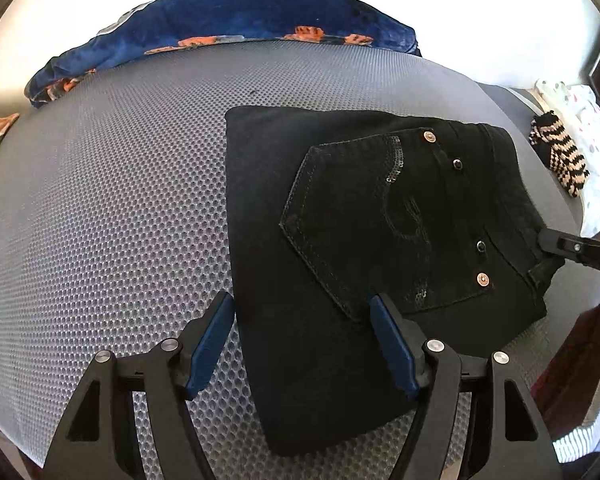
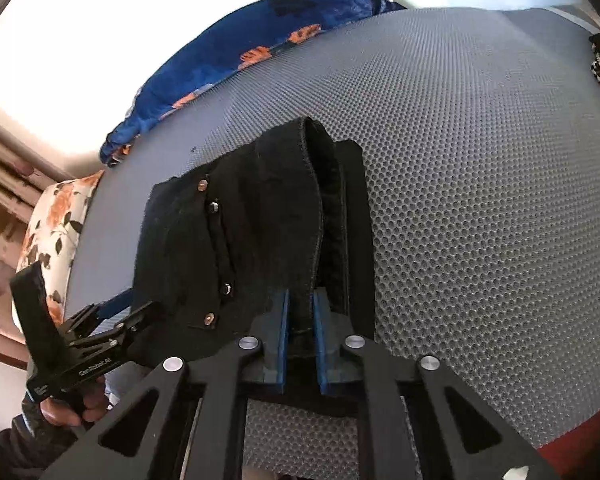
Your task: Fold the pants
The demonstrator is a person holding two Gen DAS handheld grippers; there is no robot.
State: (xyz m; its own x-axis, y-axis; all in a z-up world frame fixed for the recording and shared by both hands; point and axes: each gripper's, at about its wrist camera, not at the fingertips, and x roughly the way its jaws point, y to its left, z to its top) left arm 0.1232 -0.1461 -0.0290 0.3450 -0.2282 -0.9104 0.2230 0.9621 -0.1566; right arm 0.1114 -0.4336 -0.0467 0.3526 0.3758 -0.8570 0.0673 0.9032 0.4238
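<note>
The right gripper pinches its blue pads on the thick stitched edge of black denim pants, while the left gripper hangs with its jaws spread wide over the near corner of the folded stack. The pants lie as a compact rectangle, riveted back pocket up, on a grey honeycomb-textured mat. A plush blue floral blanket borders the far side.
</note>
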